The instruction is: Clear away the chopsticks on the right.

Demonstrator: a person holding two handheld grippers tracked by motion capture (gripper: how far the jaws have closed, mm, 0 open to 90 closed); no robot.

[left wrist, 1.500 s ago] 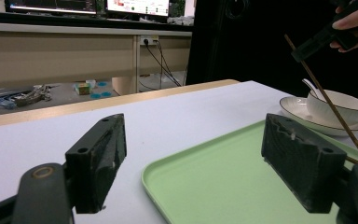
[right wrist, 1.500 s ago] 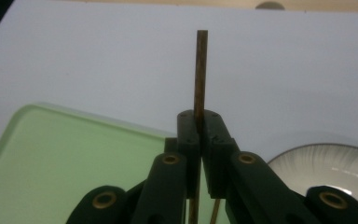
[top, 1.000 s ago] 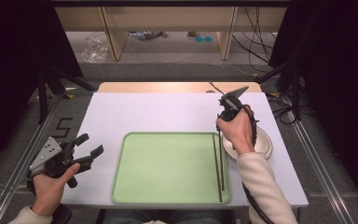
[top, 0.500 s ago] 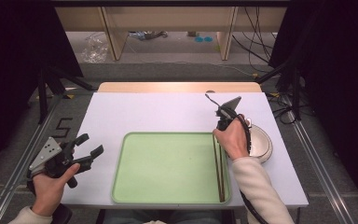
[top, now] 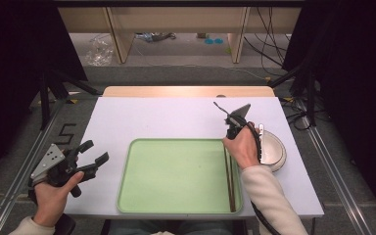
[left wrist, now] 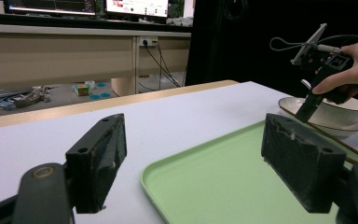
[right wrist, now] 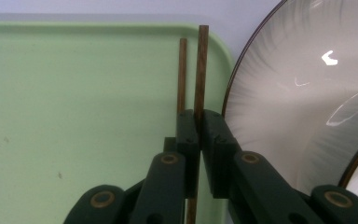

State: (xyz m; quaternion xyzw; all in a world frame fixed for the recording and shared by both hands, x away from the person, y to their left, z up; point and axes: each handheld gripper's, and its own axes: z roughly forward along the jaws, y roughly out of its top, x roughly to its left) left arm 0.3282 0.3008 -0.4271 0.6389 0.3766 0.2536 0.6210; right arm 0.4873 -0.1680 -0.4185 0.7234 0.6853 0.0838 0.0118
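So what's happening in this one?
A person works at a table with a gripper in each hand. The right gripper is shut on one chopstick of a pair lying along the right edge of the green tray; the second chopstick lies just beside it. A bowl on a plate sits right of the tray. The left gripper hovers open over the table's left side, holding nothing.

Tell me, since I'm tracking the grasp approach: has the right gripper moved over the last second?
Yes. The right gripper has come down and toward the person, from the bowl to the chopsticks at the tray edge.
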